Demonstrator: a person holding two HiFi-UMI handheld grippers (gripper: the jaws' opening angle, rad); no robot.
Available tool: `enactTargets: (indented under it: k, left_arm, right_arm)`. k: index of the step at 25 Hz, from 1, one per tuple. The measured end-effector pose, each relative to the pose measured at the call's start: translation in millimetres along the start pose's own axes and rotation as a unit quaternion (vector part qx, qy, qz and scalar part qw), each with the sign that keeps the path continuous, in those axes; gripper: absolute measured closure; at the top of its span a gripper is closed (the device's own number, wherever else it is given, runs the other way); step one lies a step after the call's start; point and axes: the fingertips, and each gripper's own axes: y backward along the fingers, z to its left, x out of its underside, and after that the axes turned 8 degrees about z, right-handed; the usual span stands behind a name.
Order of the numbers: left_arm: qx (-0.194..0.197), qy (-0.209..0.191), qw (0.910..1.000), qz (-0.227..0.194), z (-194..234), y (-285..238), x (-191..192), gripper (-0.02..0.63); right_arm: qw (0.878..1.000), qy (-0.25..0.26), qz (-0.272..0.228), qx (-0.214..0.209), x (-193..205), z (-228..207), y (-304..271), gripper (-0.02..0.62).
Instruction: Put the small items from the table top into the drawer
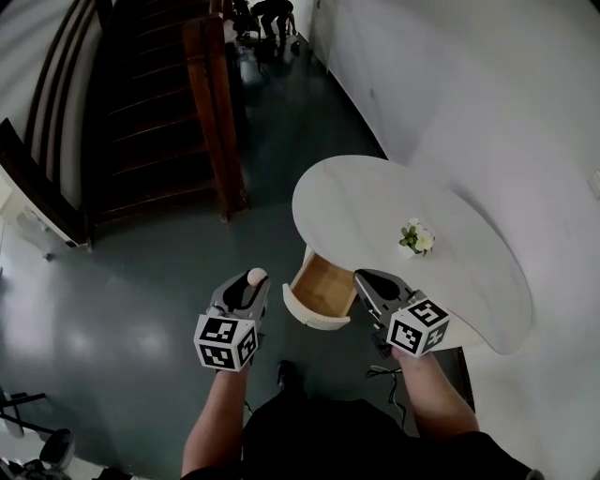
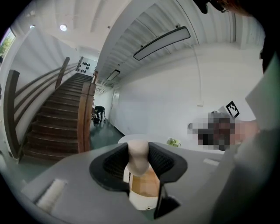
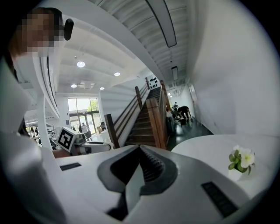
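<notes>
My left gripper is shut on a small cream, round-topped item, held left of the table over the dark floor. In the left gripper view that cream item sits pinched between the black pads, and the open drawer shows below it. The drawer, wood inside with a white front, stands pulled out from the left side of the white table. My right gripper hovers at the drawer's right edge, jaws shut with nothing between them. A small pot of white flowers stands on the table top.
A wooden staircase with a thick post rises at the back left. A person bends over far down the corridor. A white wall runs close behind the table. The flower pot shows at the right in the right gripper view.
</notes>
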Motion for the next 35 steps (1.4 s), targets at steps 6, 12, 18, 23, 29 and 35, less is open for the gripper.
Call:
enactTargets:
  k: [6,12,18,23,29,35]
  left_arm:
    - [0.016,0.002,0.9998,0.011,37.1,-32.1,-9.0,0.459]
    - [0.017,0.008,0.9996,0.024,46.7,-64.5,-9.2,0.459]
    - [-0.006,0.016,0.9990,0.042,32.9,-98.2,-8.5,0.459]
    - [-0.045,0.024,0.9972,0.054,14.3,-129.7,-10.0,0.459]
    - [-0.086,0.050,0.9931,0.062,0.5,-155.8,0.1,0.459]
    - [-0.087,0.060,0.9918,0.072,-13.4,-156.9,19.9,0.459]
  right_arm:
    - [1.000,-0.001,0.002,0.006,-15.0,-6.6,-39.3,0.586]
    - [1.000,-0.011,0.013,0.004,-12.5,-36.3,-62.5,0.586]
    - [0.999,-0.016,0.028,-0.027,-4.8,-75.7,-70.6,0.586]
    - [0.996,-0.008,0.045,-0.070,-2.8,-115.9,-73.7,0.586]
    - [0.990,0.005,0.067,-0.125,5.2,-148.4,-81.6,0.586]
    - [0.986,0.006,0.088,-0.142,25.6,-141.9,-82.7,0.586]
